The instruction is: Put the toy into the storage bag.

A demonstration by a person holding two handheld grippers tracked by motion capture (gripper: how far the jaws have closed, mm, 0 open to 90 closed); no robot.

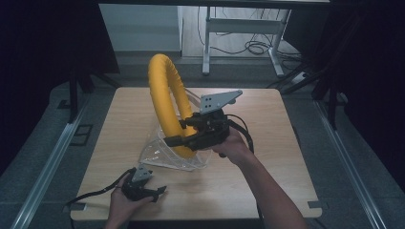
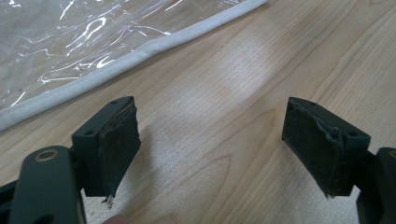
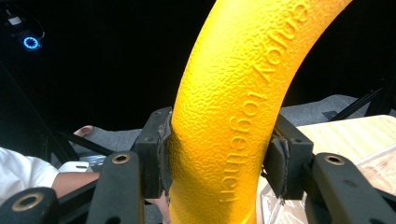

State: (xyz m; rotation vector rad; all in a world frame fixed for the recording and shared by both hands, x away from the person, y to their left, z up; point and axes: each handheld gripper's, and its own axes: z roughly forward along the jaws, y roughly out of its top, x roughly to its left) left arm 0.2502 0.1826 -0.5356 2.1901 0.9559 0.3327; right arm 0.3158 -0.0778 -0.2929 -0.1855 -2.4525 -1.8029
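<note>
1. Right gripper (image 1: 179, 132): jaws clamped on either side of the yellow ring (image 1: 167, 102), near its lower arc. The ring stands upright, rising up and away from the jaws; its lowest part sits in the clear bag (image 1: 165, 155) on the table (image 1: 267, 157).
2. Left gripper (image 1: 150, 191): jaws wide apart, nothing between them, resting low on the table's near edge. The bag's white-piped hem (image 2: 140, 51) lies just ahead of it and to its left, not touching.
3. Key relation, my reading: the ring is already with the right gripper; the bag is nearer the left, which is free to take the hem.
4. Hard to make out: the bag's mouth and how deep the ring sits; the clear film blurs this. The ring's embossed text is partly cut off.
</note>
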